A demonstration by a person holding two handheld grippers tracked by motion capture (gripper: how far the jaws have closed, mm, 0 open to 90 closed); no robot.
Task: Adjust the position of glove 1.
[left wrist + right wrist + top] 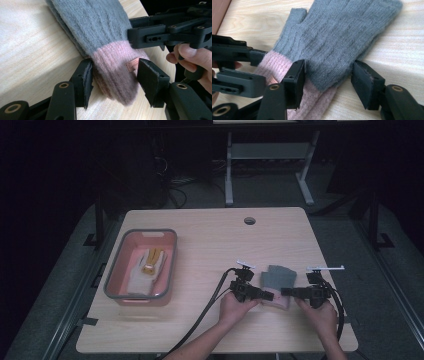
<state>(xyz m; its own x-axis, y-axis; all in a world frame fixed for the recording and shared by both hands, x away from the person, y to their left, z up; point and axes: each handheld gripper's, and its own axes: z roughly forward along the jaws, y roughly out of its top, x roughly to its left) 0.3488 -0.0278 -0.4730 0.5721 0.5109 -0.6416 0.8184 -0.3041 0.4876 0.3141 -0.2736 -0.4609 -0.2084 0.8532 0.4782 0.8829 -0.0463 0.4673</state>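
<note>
A grey glove (278, 276) w/ a pink cuff lies flat on the table (200, 240), near the front edge. The left gripper (113, 77) is wide open around the pink cuff, not squeezing it. The right gripper (328, 75) is open too, its 2 jaws on each side of the grey part, and a pink bin (114, 275) sits far off to the left.

A dim lab or workroom: a bare wooden table (210, 240) on grey carpet (65, 285), with a white desk frame (270, 165) and tangled cables (175, 185) at twelve o'clock.
</note>
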